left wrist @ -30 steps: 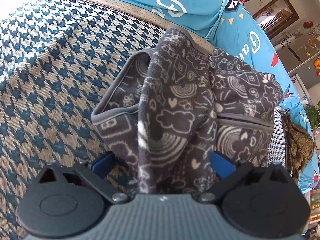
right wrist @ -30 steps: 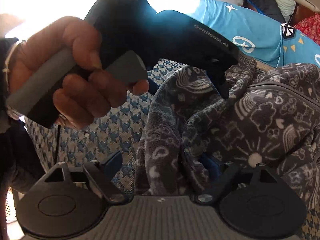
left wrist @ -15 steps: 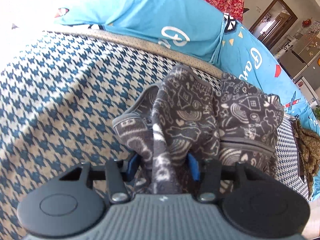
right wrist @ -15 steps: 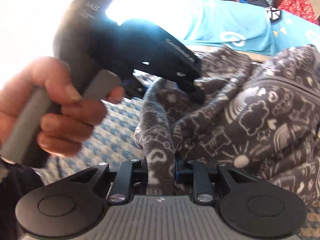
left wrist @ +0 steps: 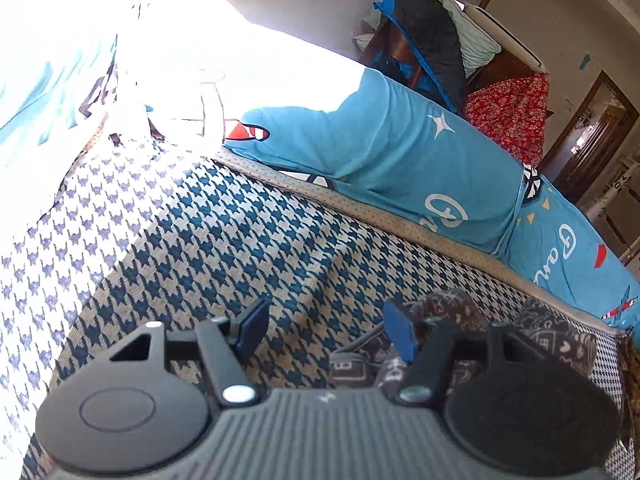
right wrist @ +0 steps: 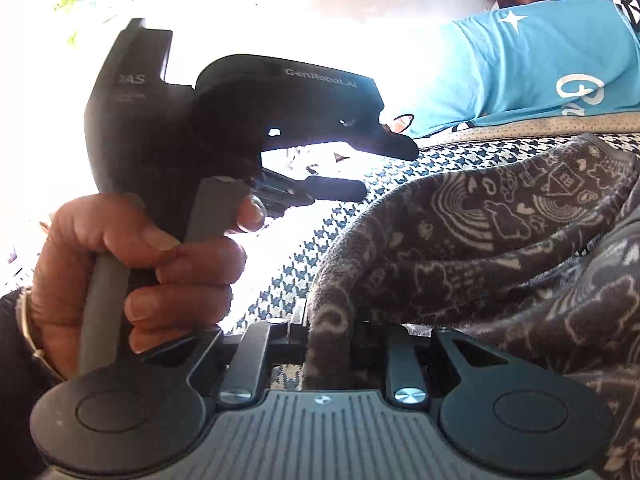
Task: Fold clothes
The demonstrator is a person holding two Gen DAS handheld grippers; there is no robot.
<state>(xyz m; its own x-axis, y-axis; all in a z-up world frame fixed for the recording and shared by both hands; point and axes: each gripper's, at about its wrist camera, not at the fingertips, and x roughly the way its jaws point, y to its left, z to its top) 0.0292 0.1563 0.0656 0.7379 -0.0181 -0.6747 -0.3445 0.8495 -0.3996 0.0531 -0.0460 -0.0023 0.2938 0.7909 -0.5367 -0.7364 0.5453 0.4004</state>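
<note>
The garment is a dark grey fleece with white doodle prints (right wrist: 500,232), lying bunched on a blue-and-cream houndstooth bed cover (left wrist: 208,240). My right gripper (right wrist: 330,344) is shut on a fold of the fleece's edge. My left gripper (left wrist: 326,324) is open and empty, raised above the cover, with the fleece (left wrist: 472,320) low at its right, behind the right finger. In the right wrist view the left gripper (right wrist: 336,168) shows held in a hand, fingers apart, just left of the fleece.
A blue printed sheet (left wrist: 400,168) lies along the far side of the bed cover. A red floral cloth (left wrist: 508,116) and dark clothes (left wrist: 432,40) hang over furniture behind it. Strong sunlight washes out the left side.
My left gripper has let go of the fleece, opened and lifted away to the left. My right gripper stays shut on the fleece edge, which it closed on within the last second.
</note>
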